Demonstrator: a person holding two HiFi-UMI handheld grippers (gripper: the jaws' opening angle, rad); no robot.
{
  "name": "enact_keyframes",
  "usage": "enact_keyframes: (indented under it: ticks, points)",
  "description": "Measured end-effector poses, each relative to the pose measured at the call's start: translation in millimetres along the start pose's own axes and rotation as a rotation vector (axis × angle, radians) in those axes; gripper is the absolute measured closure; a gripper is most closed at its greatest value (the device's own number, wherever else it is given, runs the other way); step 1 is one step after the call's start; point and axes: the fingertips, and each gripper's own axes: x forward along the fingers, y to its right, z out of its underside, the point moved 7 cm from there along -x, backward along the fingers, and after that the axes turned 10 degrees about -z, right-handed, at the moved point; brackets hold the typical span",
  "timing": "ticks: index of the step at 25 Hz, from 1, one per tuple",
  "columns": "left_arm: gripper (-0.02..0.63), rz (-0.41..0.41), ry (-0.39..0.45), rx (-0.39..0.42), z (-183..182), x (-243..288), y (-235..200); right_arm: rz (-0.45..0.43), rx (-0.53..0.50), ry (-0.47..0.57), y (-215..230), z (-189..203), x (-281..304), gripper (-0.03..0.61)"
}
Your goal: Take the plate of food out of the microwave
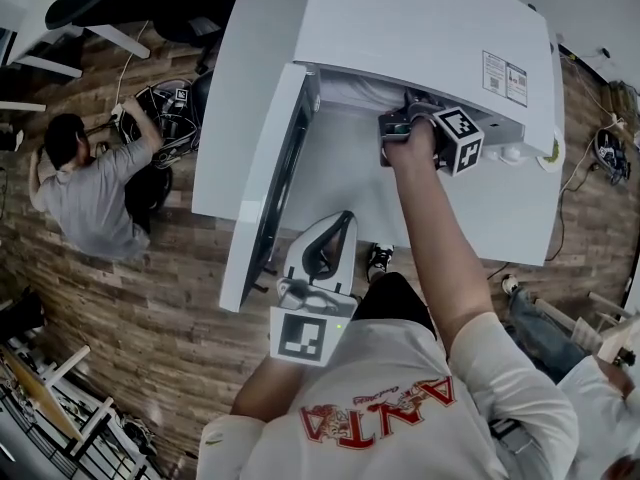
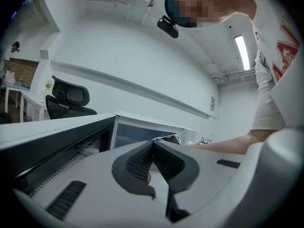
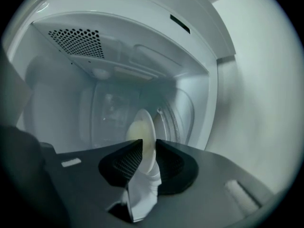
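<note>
My right tool [image 3: 148, 145] pinching rim of plate [image 3: 148, 127], pad on either side. Plate edge-on at centre of right gripper view, pale food [image 3: 135, 129] on it, inside microwave [image 3: 71, 84] cavity. Head view: that tool in microwave mouth, upper centre-right; door [image 1: 262, 168] swung open at left. My left tool [image 2: 153, 144] pressed together, empty, lower centre near door.

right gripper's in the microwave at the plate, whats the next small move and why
Probably draw the right gripper straight back, keeping the plate level. Its pads look closed on the plate's rim inside the microwave, and the door stands open, so the way out seems clear.
</note>
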Motion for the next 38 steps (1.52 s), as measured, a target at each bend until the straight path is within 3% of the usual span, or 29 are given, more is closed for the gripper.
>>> enact_keyframes:
  ticks: [6, 16, 20, 28, 33, 38]
  points:
    - [0.604, -0.011, 0.02, 0.005, -3.1, -3.6, -2.0, 0.028, 0.015, 0.024, 6.0, -1.6, -2.4, 0.566]
    - [0.604, 0.004, 0.015, 0.011, -3.2, -3.7, 0.2, 0.002, 0.033, 0.016, 3.4, -3.6, -2.4, 0.567]
    - [0.604, 0.011, 0.021, 0.002, -5.0, -3.2, 0.2, 0.006, 0.01, 0.016, -3.8, -2.8, 0.7, 0.502]
    - [0.604, 0.021, 0.016, -0.002, -4.3, -1.6, -1.5, 0.034, -0.017, 0.019, -3.6, -4.9, 3.9, 0.502]
    - [0.604, 0.029, 0.001, -0.005, -1.8, -3.4, -1.4, 0.059, -0.009, 0.029, 0.5, -3.4, 3.4, 0.559]
    - [0.604, 0.037, 0.008, -0.001, -2.6, -4.1, -0.9, 0.04, -0.008, 0.035, 1.2, -4.7, 1.2, 0.561]
